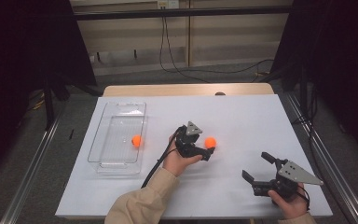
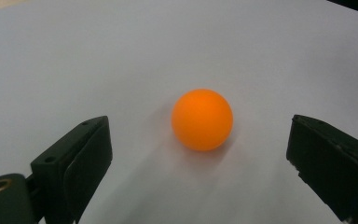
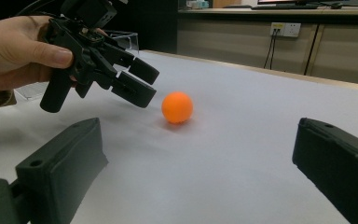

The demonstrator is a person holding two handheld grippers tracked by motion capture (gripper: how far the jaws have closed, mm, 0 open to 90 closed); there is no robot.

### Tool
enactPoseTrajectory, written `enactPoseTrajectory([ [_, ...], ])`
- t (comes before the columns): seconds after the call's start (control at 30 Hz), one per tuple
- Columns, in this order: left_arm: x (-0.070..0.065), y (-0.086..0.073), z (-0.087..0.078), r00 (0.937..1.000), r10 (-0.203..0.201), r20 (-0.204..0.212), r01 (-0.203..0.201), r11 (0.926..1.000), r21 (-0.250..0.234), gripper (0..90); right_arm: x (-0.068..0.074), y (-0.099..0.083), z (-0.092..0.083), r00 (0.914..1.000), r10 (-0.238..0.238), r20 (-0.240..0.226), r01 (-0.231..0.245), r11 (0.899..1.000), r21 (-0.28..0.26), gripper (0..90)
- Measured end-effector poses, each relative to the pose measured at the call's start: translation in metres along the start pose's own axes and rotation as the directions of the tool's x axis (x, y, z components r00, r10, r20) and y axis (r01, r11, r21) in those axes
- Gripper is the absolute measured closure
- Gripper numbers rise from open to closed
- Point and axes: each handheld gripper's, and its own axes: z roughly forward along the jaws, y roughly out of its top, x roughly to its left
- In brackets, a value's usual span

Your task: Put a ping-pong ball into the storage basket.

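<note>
On the white table (image 1: 242,116), an orange ball (image 1: 210,143) sits near the middle, just in front of your left gripper (image 1: 207,153). Its jaws stand wide apart, and the left gripper view shows the same ball (image 2: 202,119) on the surface ahead of them, between their lines but touching neither. Nothing is gripped yet.

To your left lies a clear plastic tray (image 1: 103,158), and a second orange ball (image 1: 136,140) already rests inside it, close to its right wall. Judging from that, one ball looks delivered and this one is next: you have the approach lined up, but the closing, the lift and the carry to the tray are all left to do.

Your right gripper (image 1: 259,169) rests near the table's front right corner, well apart from both balls, with its jaws also spread and nothing between them.
</note>
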Motion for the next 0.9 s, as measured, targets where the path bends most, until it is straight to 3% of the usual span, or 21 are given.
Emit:
enactPoseTrajectory([
  [0.9, 0.000, 0.001, 0.013, 0.9999, 0.009, 0.008, -0.009, 0.9999, 0.005, 10.2, 0.000, 0.000, -0.001, 1.0000, 0.005, 0.001, -0.005, 1.000, -0.004, 1.8],
])
